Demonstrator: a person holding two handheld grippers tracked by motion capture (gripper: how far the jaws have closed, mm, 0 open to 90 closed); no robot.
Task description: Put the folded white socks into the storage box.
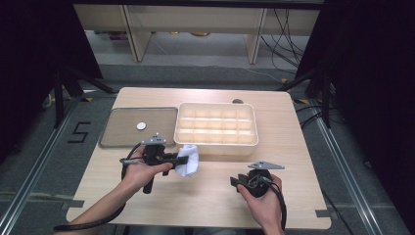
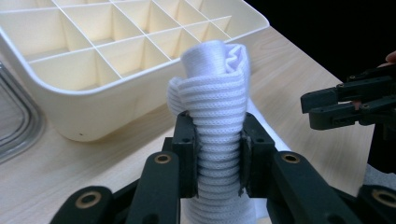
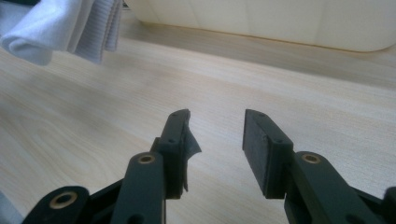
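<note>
A rolled white ribbed cloth (image 2: 217, 93) stands upright between my left gripper's (image 2: 217, 140) jaws, which are shut on its middle. In the high view that gripper (image 1: 180, 159) holds the cloth (image 1: 190, 162) just above the table, in front of the cream divided box (image 1: 215, 148). My right gripper (image 1: 240, 182) hovers to the right of the cloth, apart from it and pointing toward it. In the right gripper view its jaws (image 3: 217, 128) stand open over bare wood with nothing between them, and the cloth (image 3: 60, 28) hangs at the upper left. The left gripper view catches the right gripper (image 2: 327, 105) at its right edge.
The cream box (image 2: 93, 112) has several empty compartments. Left of it lies a flat grey tray (image 1: 112, 141) with a small white disc (image 1: 141, 126) on it. The wooden table (image 1: 293, 196) ends near both forearms; dark stands and cables surround it.
</note>
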